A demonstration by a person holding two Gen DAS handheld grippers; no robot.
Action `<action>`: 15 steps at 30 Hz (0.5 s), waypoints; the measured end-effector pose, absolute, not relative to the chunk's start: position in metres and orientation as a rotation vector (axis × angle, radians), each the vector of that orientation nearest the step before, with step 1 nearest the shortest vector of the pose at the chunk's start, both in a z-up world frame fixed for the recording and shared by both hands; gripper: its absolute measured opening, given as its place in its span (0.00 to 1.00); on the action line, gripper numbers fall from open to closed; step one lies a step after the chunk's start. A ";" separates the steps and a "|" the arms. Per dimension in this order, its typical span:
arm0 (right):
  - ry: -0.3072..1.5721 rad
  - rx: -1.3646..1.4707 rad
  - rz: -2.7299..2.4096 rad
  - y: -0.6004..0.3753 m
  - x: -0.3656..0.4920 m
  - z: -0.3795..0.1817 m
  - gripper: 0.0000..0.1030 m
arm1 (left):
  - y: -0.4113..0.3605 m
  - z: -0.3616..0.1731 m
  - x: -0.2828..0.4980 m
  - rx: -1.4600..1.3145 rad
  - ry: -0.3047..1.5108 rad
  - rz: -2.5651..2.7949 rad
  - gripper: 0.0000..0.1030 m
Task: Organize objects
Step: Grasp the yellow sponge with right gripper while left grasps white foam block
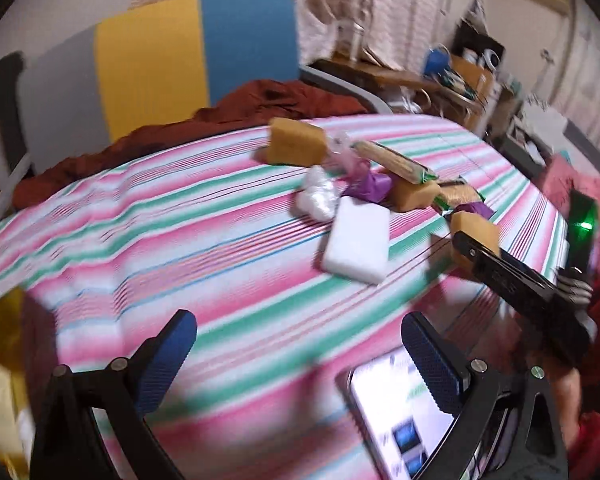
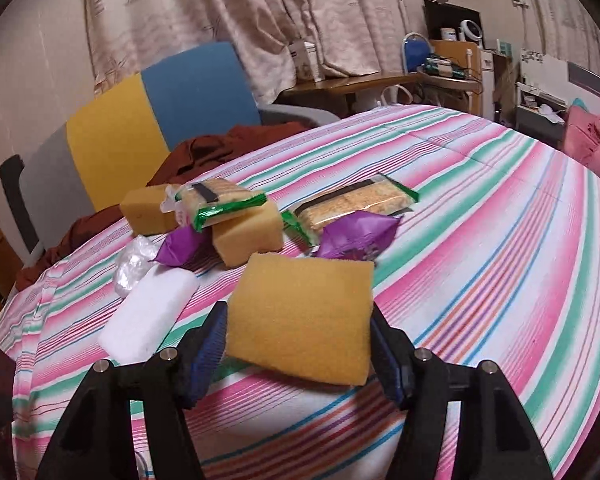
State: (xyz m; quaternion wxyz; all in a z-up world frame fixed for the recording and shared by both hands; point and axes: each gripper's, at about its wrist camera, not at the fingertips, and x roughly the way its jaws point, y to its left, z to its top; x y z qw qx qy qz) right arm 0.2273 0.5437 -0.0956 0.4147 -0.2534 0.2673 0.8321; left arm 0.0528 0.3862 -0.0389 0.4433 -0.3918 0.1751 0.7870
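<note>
My right gripper (image 2: 298, 332) is shut on a yellow sponge (image 2: 304, 316) and holds it above the striped cloth (image 2: 480, 240); in the left wrist view the same sponge (image 1: 476, 232) shows in the right gripper (image 1: 466, 244). A pile lies beyond it: two more yellow sponges (image 2: 248, 236), two cracker packs (image 2: 356, 204), purple wrappers (image 2: 356, 236), a clear plastic wad (image 2: 134, 264) and a white block (image 2: 148, 316). My left gripper (image 1: 296, 344) is open and empty over the cloth, short of the white block (image 1: 358, 240).
A phone with a lit screen (image 1: 400, 412) lies by my left gripper's right finger. A chair with yellow and blue back (image 2: 156, 112) and a rust-red cloth (image 2: 220, 144) stand behind the table. A cluttered desk (image 2: 440, 76) stands at the back right.
</note>
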 end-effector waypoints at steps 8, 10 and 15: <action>0.698 -0.608 2.090 0.547 0.232 -0.101 0.65 | 0.471 -0.062 0.040 -0.932 0.562 1.861 1.00; 0.702 -0.600 2.091 0.547 0.233 -0.102 0.65 | 0.486 -0.069 0.040 -0.939 0.588 1.827 1.00; 0.706 -0.593 2.078 0.547 0.234 -0.103 0.65 | 0.504 -0.081 0.042 -0.892 0.645 1.830 0.99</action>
